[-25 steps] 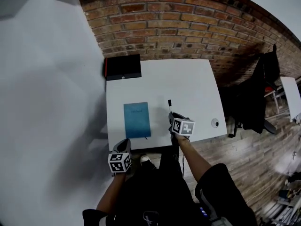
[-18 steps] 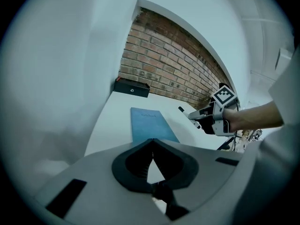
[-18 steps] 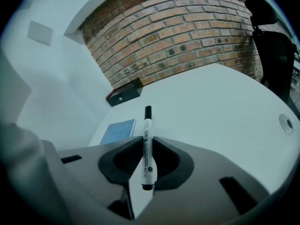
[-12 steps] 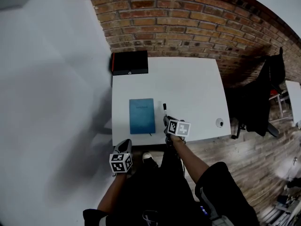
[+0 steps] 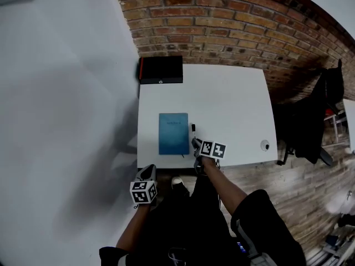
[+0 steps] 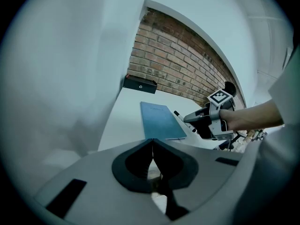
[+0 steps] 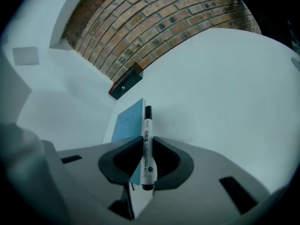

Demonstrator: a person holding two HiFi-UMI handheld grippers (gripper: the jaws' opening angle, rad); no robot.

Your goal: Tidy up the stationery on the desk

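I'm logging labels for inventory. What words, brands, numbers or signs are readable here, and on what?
Nothing can be quoted.
Marker barrel, held in the right gripper: print runs along it, too blurred to read.
Blue notebook cover: a short line of print near its far end, too small to read.
Black box: small pale spot, no readable text.
Cube on that gripper: black-and-white square patterns, no words.

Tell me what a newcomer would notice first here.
The right gripper holds a white marker with a black cap over the near edge of the white desk. Just left of it a blue notebook lies flat, and a black box sits at the desk's far left corner by the brick wall.
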